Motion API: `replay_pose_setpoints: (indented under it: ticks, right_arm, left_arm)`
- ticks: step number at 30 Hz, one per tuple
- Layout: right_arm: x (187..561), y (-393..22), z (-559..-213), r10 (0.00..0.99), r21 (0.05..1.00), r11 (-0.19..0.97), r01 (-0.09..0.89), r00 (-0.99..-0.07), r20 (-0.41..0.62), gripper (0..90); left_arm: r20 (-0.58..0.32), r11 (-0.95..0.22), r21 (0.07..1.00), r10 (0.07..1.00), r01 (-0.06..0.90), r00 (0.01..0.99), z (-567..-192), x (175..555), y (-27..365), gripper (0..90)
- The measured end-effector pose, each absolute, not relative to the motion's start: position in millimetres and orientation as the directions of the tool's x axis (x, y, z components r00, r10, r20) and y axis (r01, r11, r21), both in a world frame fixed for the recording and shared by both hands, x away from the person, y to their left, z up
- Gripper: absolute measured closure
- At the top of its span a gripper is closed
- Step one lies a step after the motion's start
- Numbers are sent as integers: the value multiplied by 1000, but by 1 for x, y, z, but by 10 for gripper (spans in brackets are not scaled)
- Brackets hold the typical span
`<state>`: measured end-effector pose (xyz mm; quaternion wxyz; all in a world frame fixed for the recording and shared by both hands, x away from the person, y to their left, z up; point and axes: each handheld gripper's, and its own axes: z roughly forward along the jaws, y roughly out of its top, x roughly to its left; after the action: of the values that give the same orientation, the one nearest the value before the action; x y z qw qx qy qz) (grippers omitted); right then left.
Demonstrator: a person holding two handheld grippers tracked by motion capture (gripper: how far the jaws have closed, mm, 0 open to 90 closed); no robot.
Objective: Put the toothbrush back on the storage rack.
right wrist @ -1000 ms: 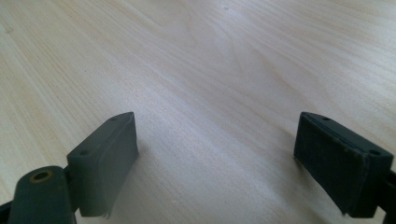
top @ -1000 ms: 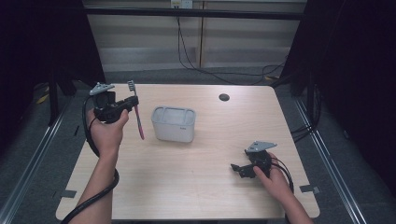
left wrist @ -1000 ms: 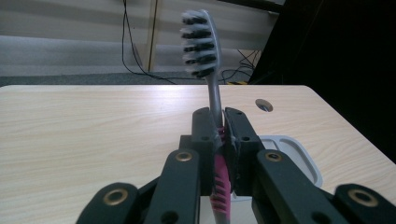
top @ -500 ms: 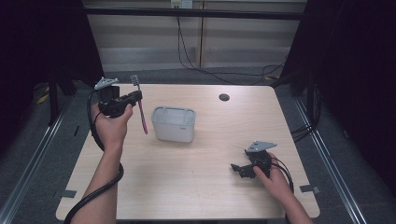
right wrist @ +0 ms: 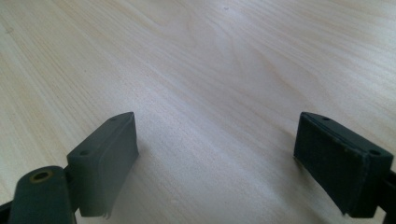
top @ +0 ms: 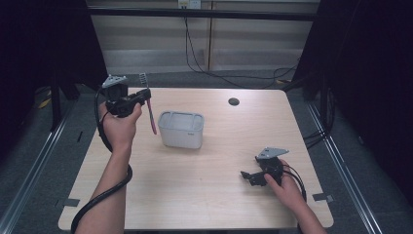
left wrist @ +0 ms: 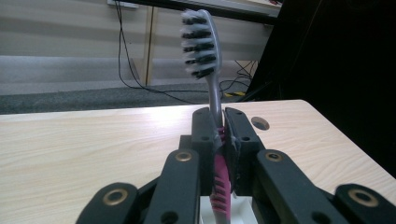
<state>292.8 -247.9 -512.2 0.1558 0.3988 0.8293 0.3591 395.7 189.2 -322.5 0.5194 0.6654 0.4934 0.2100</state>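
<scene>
My left gripper [top: 144, 93] is raised above the table's far left part, shut on a toothbrush [top: 150, 108] with a grey neck and pink handle. The toothbrush [left wrist: 208, 51] stands upright between the jaws, bristles up, its pink handle hanging down. A white rectangular box [top: 181, 129] sits just right of the hanging handle, and its rim [left wrist: 233, 210] peeks below the jaws. My right gripper [top: 247, 177] rests low over the table's near right part, open, with bare wood between its fingers [right wrist: 105, 158].
A dark round hole [top: 234, 101] is set in the tabletop [top: 204, 190] at the far right of centre, seen also as the hole [left wrist: 259, 123] in the left gripper view. Cables trail along the floor beyond the far edge. Dark curtains flank both sides.
My left gripper has carried the toothbrush rightward and slightly higher, toward the white box. The right gripper has stayed in place.
</scene>
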Motion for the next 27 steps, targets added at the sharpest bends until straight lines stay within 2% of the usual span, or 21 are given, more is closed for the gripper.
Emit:
replay_pose_setpoints:
  ticks: [27]
  right_arm:
    - [293,-248,-512,774,720,422,550,-632,29,130]
  left_arm:
    - [-223,31,913,874,408,432,-312,410,180,834]
